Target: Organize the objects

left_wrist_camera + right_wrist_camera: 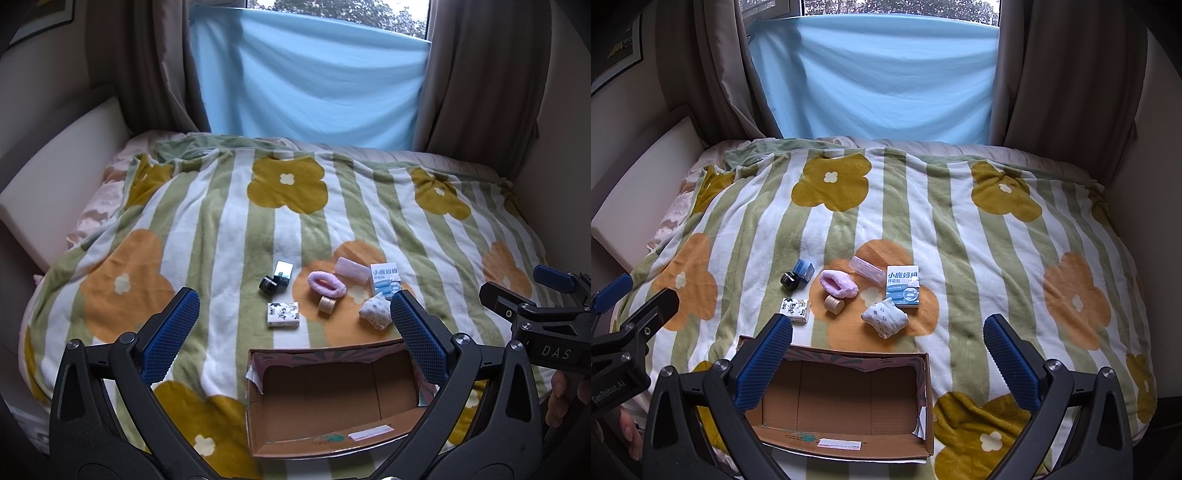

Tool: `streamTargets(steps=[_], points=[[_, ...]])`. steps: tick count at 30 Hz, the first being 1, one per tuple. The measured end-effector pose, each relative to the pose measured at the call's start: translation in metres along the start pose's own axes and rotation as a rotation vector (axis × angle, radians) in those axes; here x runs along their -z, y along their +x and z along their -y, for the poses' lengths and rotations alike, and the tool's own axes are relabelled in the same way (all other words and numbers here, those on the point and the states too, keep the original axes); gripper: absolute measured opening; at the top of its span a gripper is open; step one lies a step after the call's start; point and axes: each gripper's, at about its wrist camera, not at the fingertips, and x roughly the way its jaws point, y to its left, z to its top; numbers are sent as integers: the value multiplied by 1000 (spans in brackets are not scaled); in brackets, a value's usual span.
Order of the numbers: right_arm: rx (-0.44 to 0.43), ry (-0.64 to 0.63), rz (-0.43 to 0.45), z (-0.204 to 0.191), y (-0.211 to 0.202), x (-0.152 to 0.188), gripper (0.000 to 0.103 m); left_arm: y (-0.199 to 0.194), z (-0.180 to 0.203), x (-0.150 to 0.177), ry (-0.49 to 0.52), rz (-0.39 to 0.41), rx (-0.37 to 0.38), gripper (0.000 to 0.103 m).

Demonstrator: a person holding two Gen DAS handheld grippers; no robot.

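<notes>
Both tongs open and empty: left tongs [295,328] hung over the cardboard box [325,402], right tongs [888,354] beside it. Box empty, sat on the soft blanket [979,236] at the bed's near edge.

All items loose beyond the box's far wall:
- black jar [788,280], touching dark blue box [804,271]
- patterned tissue pack [795,311]
- pink scrunchie [837,283]
- tan round tin [834,305]
- folded sock bundle [884,317]
- blue-white carton [903,286]
- clear pink packet [866,268]

Risks, judged:
- tin on its side, likely to roll if nudged
- jar and dark blue box touching, could drag each other
- plush bedding might snag in the pinch
- light box could slide or tip when bumped
</notes>
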Motion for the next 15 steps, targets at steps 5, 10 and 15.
streamTargets(steps=[5, 10, 15], points=[[3, 2, -1, -1, 0, 0, 102, 1, -1, 0, -17, 2, -7, 103], [4, 2, -8, -5, 1, -2, 102, 1, -3, 1, -47, 6, -5, 103], [-4, 7, -9, -8, 2, -2, 103, 3, -6, 1, -121, 17, -30, 103]])
